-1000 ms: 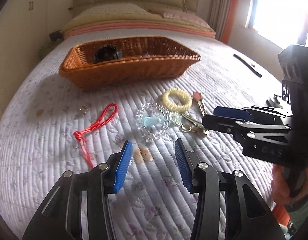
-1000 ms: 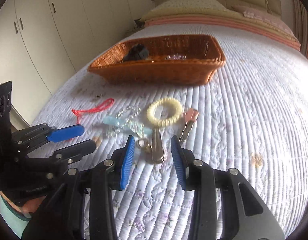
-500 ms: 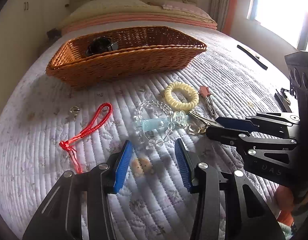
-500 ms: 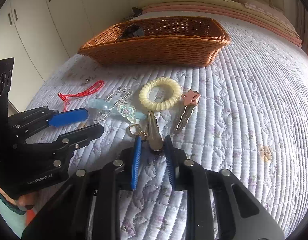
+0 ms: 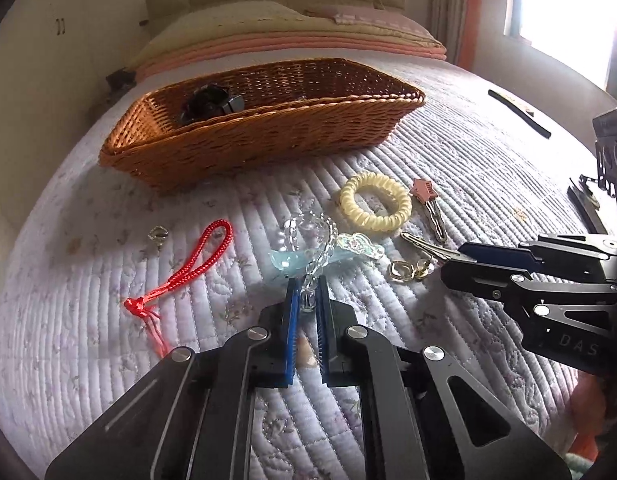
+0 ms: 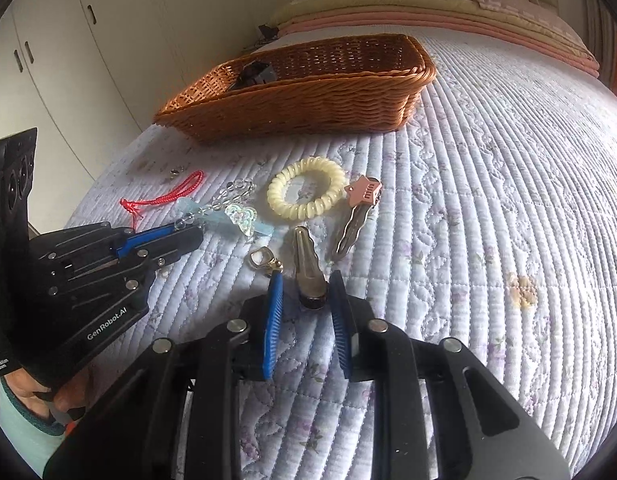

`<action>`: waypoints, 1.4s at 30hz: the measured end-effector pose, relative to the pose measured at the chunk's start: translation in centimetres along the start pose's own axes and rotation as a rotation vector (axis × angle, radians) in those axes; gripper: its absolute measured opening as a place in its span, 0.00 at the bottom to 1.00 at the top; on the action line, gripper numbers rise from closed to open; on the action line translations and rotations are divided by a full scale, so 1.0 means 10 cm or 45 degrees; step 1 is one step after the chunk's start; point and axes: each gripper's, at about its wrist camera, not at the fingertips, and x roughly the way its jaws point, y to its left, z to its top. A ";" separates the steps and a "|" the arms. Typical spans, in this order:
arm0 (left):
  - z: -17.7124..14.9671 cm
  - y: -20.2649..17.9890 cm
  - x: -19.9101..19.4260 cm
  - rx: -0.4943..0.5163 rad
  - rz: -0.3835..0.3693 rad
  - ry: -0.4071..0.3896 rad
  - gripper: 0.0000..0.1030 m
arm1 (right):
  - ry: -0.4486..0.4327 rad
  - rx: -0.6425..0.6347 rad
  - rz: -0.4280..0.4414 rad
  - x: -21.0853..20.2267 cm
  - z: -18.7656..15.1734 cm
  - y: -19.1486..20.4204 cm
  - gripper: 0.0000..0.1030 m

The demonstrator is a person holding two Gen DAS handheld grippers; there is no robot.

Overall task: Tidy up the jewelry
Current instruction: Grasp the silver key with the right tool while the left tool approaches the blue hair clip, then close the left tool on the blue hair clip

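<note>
My left gripper (image 5: 306,294) is shut on the near end of a clear bead bracelet (image 5: 310,236) that lies on the quilt over a pale blue hair clip (image 5: 284,260). It also shows in the right wrist view (image 6: 184,228). My right gripper (image 6: 304,288) stands around the near end of a silver hair clip (image 6: 306,268), its jaws a little apart and the clip resting on the bed. A wicker basket (image 5: 268,136) with a dark item inside stands farther back.
On the quilt lie a cream spiral hair tie (image 5: 374,200), a pink star clip (image 5: 428,204), a red cord (image 5: 188,272), a gold clasp (image 5: 404,270) and a small ring (image 5: 158,234). A black strip (image 5: 516,114) lies far right.
My left gripper moved forward and closed on the bead bracelet. My right gripper, nearly closed on the silver clip half a second ago, now has its jaws wider apart.
</note>
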 end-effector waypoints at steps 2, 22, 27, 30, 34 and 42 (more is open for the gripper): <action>0.00 0.09 -0.08 -0.057 -0.038 -0.034 0.06 | -0.007 0.009 0.010 -0.01 0.00 -0.02 0.20; -0.38 0.89 -0.75 -0.426 -0.394 -0.084 0.06 | -0.025 0.037 0.047 -0.06 -0.01 -0.05 0.21; -0.64 0.97 -0.64 -0.409 -0.338 0.031 0.06 | -0.025 0.037 0.054 -0.06 -0.01 -0.05 0.21; -0.79 1.02 -0.57 -0.427 -0.324 0.078 0.07 | -0.021 0.037 0.057 -0.05 -0.01 -0.06 0.21; -0.74 1.05 -0.62 -0.413 -0.248 0.054 0.20 | -0.017 0.024 0.055 -0.05 0.00 -0.03 0.21; -0.56 0.95 -0.69 -0.294 -0.005 -0.005 0.37 | -0.011 0.008 0.046 -0.04 -0.01 0.00 0.21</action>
